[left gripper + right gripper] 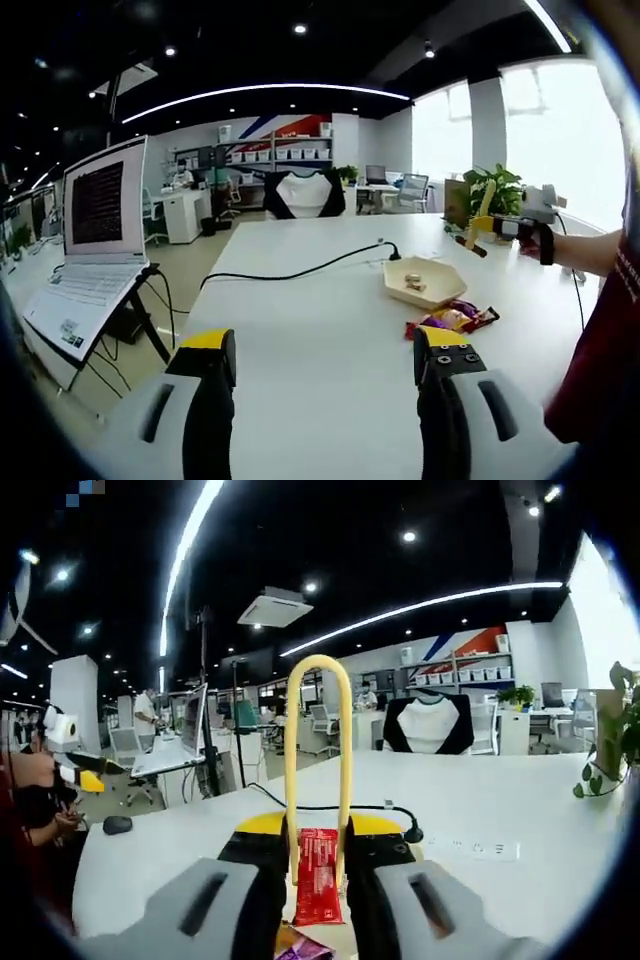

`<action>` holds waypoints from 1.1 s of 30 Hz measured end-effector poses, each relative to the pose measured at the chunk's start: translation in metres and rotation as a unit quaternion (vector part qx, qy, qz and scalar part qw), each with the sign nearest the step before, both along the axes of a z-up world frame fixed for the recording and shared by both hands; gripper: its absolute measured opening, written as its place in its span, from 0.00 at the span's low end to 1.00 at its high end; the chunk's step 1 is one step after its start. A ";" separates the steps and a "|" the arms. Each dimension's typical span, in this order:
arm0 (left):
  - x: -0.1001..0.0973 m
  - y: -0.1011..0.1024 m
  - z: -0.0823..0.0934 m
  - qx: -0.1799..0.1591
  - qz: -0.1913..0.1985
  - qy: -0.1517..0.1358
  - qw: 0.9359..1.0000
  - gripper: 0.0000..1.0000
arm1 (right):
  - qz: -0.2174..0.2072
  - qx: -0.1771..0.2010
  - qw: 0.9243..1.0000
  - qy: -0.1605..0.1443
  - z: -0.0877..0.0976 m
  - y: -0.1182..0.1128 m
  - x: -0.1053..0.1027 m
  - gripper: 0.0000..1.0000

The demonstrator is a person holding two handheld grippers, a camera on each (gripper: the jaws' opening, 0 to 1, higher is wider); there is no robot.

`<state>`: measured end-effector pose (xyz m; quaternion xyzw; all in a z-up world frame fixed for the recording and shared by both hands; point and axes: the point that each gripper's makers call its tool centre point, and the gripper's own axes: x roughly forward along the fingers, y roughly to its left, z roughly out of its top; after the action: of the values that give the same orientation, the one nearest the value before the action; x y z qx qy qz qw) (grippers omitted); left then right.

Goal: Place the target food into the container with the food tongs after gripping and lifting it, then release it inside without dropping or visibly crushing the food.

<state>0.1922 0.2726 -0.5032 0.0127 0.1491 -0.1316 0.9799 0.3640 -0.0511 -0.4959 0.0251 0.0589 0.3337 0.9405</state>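
Left gripper view: the left gripper (325,375) stands at 6 o'clock with its jaws wide apart and nothing between them, above a white table (300,340). Just beyond its right jaw, at about 4 o'clock, lie wrapped snacks (452,319) in purple, yellow and red wrappers. Touching or just behind them sits a shallow cream container (422,281) with a small brown piece inside. A black cable (300,270) runs across the table behind it. At 3 o'clock, farther off, the right gripper (520,226) is held in a person's hand with yellow tongs (480,220) in it. At 9 o'clock stands an open laptop (95,240).

Right gripper view: the right gripper (318,880) has its jaws closed on the two legs of the tongs (318,730), whose loop rises toward 12 o'clock. The legs are pressed in, pinching a red wrapped snack (318,875) between them. Whether the snack is lifted clear of the table (500,820) cannot be told.
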 end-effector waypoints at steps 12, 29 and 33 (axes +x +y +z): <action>-0.002 0.015 -0.004 -0.008 0.016 0.001 1.000 0.77 | -0.047 0.007 0.999 -0.007 0.010 -0.018 0.015 0.21; 0.030 -0.017 0.003 -0.014 -0.038 -0.014 0.999 0.77 | -0.134 0.000 0.991 0.008 0.038 -0.091 -0.061 0.23; 0.037 -0.025 0.004 -0.016 -0.052 -0.016 0.998 0.77 | -0.180 0.029 0.983 0.024 0.033 -0.120 -0.085 0.23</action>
<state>0.2296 0.2477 -0.4993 0.0066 0.1306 -0.1847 0.9740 0.2788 -0.1708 -0.4631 0.0704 0.0664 0.1600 0.9824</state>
